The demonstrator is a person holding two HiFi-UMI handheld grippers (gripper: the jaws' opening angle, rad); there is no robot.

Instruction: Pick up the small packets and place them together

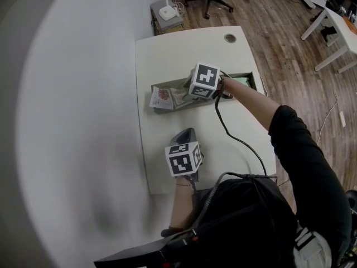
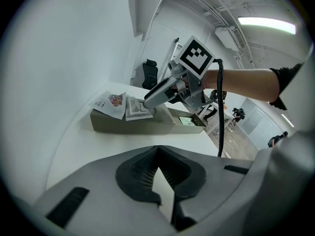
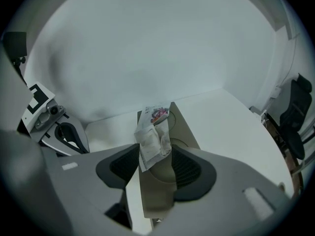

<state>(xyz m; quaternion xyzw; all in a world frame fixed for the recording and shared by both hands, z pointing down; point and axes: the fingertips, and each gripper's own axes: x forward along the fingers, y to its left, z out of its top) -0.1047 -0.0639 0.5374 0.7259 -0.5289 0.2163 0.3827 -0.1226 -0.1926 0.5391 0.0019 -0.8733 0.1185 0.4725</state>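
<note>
Right gripper (image 3: 155, 168) released — jaws spread over the tray (image 2: 133, 124), crumpled white packets (image 3: 152, 141) lying between them at one end. Left gripper (image 2: 165, 181) clenched, empty — above the table (image 1: 189, 49).

Cream-white tabletop (image 1: 167, 54); olive-grey tray (image 2: 128, 126); white packet (image 1: 161, 97) printed pink; black-and-white squares on marker cube (image 1: 205, 77); black sleeve (image 1: 312, 172); brown wood-grain floor (image 1: 279, 32).
</note>
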